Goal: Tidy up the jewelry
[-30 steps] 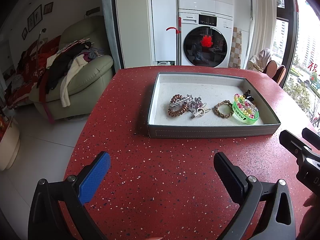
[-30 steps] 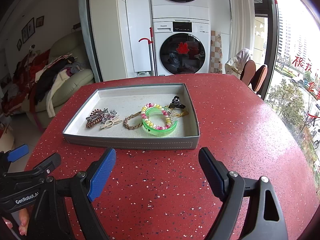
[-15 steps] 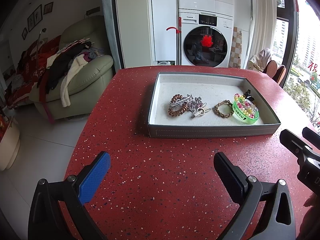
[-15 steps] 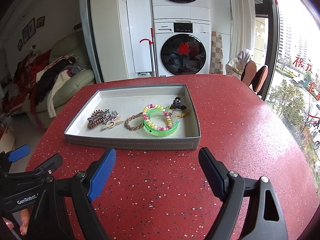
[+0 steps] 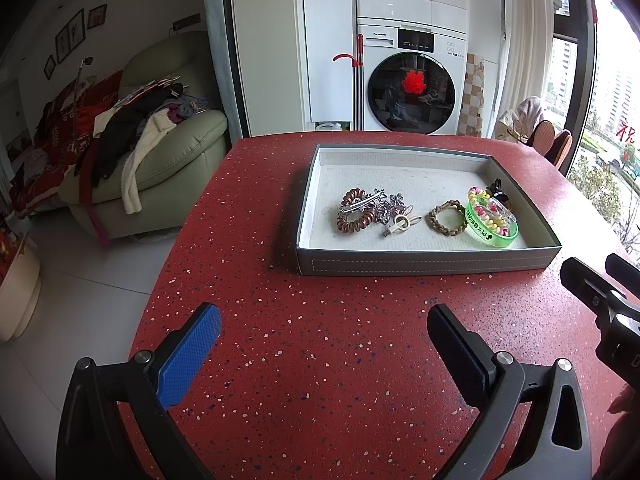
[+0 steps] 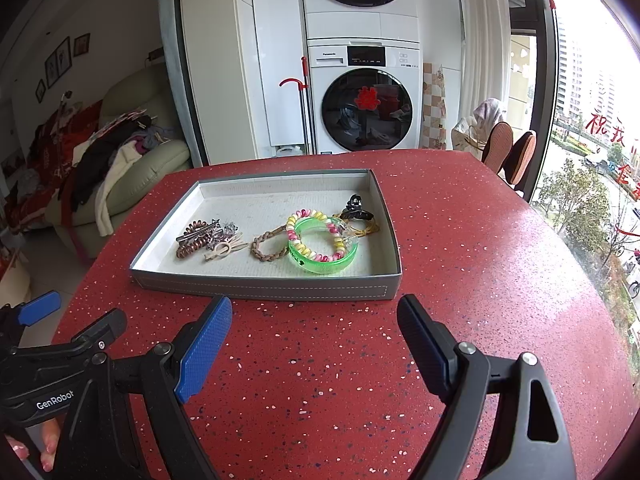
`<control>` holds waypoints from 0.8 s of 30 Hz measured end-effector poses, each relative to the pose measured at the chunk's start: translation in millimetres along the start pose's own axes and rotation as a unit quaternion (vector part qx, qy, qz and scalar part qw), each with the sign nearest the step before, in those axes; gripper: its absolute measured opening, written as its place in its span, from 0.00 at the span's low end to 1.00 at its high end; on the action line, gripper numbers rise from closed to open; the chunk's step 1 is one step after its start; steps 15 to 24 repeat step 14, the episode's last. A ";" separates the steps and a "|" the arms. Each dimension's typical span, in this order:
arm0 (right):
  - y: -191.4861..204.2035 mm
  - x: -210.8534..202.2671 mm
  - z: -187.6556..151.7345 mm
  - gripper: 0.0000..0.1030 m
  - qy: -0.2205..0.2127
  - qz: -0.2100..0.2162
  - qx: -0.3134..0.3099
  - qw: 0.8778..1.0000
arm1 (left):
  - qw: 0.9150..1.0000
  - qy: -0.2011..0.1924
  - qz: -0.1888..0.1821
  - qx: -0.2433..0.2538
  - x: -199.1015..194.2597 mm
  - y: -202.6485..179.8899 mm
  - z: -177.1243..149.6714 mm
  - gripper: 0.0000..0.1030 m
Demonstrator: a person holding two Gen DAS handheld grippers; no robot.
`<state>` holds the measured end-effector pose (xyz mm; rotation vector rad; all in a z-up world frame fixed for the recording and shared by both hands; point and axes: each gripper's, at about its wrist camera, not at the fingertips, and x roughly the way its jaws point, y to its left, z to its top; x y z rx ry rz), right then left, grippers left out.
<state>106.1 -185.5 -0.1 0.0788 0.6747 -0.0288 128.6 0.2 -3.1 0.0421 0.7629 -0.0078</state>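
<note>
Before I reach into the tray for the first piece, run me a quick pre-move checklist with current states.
1. Left gripper open, nothing between the jaws: ok.
2. Right gripper open, nothing between the jaws: ok.
3. Tray flat on the red table, in front of both grippers: ok.
4. Path from grippers to the tray's near wall unobstructed: ok.
5. Pieces separate for a clean pick: not ok; beaded bracelet lies on the green bangle, clips overlap the brown coil tie.
6. Whether pieces are tangled: cannot tell.

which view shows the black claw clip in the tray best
The right wrist view. There the black claw clip sits in plain sight beyond the green bangle, near the grey tray's right wall. In the left wrist view the clip is smaller and partly hidden behind the bangle.
</note>
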 end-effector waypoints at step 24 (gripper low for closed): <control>2.4 -1.1 1.0 0.84 0.001 0.000 0.001 1.000 | 1.000 0.003 -0.005 0.000 -0.9 1.1 0.5 1.00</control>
